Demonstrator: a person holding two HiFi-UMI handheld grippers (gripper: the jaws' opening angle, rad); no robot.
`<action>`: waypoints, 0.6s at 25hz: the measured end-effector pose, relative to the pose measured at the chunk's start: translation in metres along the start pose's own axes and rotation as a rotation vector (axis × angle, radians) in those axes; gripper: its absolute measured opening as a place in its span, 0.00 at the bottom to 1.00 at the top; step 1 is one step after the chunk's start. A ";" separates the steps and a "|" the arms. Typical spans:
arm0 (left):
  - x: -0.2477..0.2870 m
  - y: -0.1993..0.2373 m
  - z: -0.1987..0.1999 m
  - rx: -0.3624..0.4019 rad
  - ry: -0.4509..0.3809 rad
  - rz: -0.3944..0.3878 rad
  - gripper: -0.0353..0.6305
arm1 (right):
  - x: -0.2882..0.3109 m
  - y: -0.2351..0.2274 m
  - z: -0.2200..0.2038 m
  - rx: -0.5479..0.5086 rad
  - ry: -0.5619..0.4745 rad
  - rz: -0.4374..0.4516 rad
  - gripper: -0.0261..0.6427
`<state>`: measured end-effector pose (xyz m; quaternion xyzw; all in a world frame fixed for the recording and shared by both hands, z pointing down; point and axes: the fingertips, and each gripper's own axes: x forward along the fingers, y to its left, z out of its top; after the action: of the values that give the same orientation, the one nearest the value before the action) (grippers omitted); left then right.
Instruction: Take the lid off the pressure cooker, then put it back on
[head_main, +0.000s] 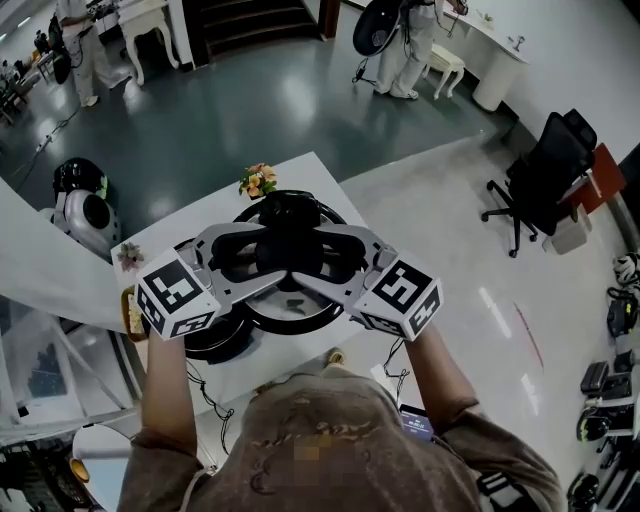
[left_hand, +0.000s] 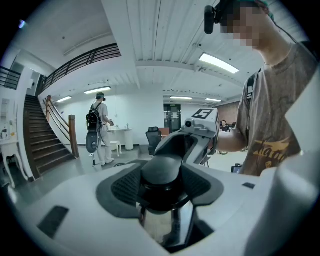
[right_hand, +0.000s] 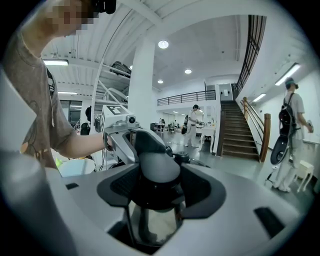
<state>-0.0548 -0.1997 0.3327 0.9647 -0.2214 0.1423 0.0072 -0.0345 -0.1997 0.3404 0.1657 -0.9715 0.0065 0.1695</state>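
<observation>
One lid (head_main: 300, 322), in left hand-held gripper (left_hand: 160, 186), right hand-held gripper (right_hand: 159, 187), seemingly raised

Your left gripper (head_main: 245, 258) and right gripper (head_main: 335, 262) cover most of the lid (head_main: 292, 320); only its rim arcs show. The dark rim (head_main: 215, 345) under the left gripper is too hidden to identify. At the tabletop's (head_main: 305, 172) left edge, a tray (head_main: 128, 312) is half covered by the marker cube (head_main: 178, 295).

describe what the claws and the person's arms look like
Left claw and right claw are pale grey with black ribbed pads. Each carries a cube of black-and-white markers. Black cables hang beneath. The person wears a short-sleeved brown printed T-shirt.
</observation>
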 end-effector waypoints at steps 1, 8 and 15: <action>0.009 -0.001 0.002 -0.003 -0.001 0.002 0.44 | -0.006 -0.006 -0.003 -0.001 0.002 0.003 0.43; 0.066 -0.006 0.014 -0.024 0.013 0.020 0.44 | -0.046 -0.043 -0.023 0.010 0.001 0.032 0.43; 0.114 -0.008 0.015 -0.048 0.013 0.050 0.44 | -0.075 -0.074 -0.048 0.006 0.018 0.066 0.43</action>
<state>0.0513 -0.2419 0.3506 0.9575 -0.2486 0.1435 0.0281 0.0715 -0.2430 0.3577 0.1340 -0.9748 0.0164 0.1774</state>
